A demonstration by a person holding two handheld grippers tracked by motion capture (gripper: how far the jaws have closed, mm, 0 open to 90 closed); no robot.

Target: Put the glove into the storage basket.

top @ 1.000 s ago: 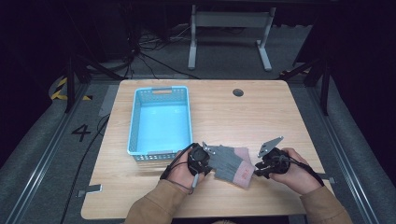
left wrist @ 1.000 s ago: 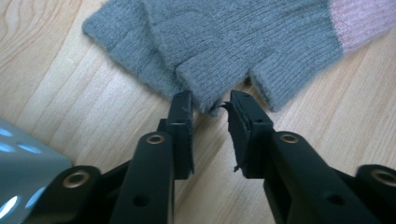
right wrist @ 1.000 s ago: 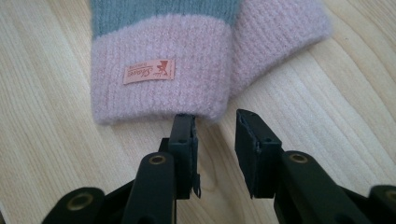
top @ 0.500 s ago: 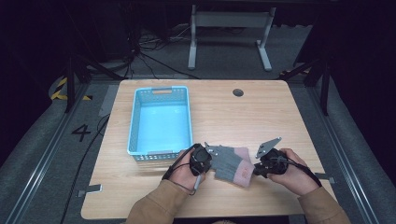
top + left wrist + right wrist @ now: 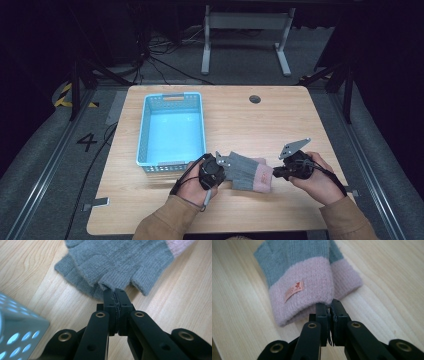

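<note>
Two hand-held grippers, one knit glove

One grey glove (image 5: 245, 171) with pink cuff (image 5: 312, 287), flat on counter (image 5: 260, 125), just right of blue basket (image 5: 172, 130). Left hand-held gripper (image 5: 115, 293): clenched on a fingertip edge. Right hand-held gripper (image 5: 329, 306): jaws just closing, pinching the cuff's rim.

The left gripper (image 5: 116, 293) has its black jaws pinched together on the edge of a finger stub of the grey glove (image 5: 117, 262), which lies flat on the wooden table (image 5: 37, 275) near a blue basket (image 5: 17, 332)
</note>
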